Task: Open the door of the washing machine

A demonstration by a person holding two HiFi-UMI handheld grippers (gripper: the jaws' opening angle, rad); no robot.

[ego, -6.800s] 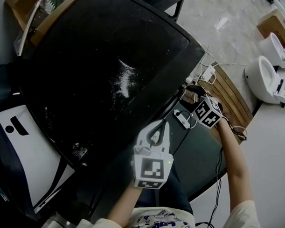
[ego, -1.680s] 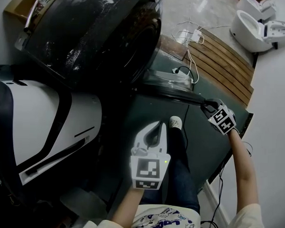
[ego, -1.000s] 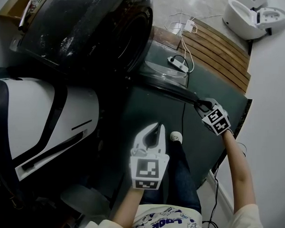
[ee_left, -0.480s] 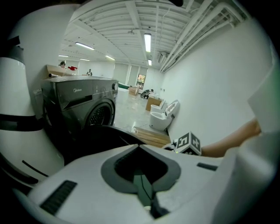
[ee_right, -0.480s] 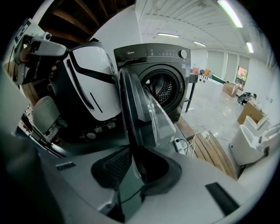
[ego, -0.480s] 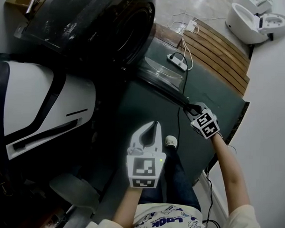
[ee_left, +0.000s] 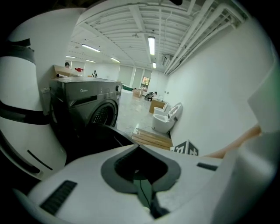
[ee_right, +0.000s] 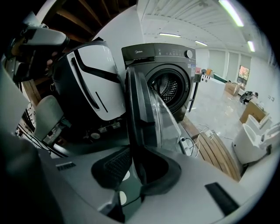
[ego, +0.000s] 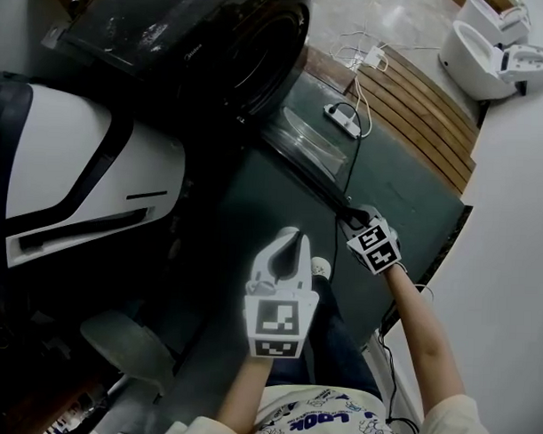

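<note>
Door (ego: 303,140) swung wide off washing machine (ego: 215,41)! Right gripper (ego: 350,211) fingers just been closing, clamped on door's free edge. Left gripper (ego: 291,232) fingers closed, empty, near that edge. Open mat (ego: 405,203) beyond door.

In the head view the washing machine (ego: 198,40) is cut off by the top edge, and the inside of its drum (ego: 259,64) is lost in darkness. The white appliance (ego: 77,169) beside it is cut by the left edge, and the toilet (ego: 499,55) by the right edge. The jaws of the right gripper (ego: 348,209), which have just been closing on the rim of the door (ego: 305,137), cannot be told apart from that dark rim there.

In the left gripper view only a corner of the right gripper's marker cube (ee_left: 187,148) is seen above the body of the left gripper (ee_left: 138,145). The items (ee_left: 74,69) on top of the machine are too small to be named.

In the right gripper view the door's lower rim is covered by the pads, and a blurred shape (ee_right: 37,43) at the upper left cannot be identified. The print on the control panel (ee_right: 162,53) is too small to be read.
</note>
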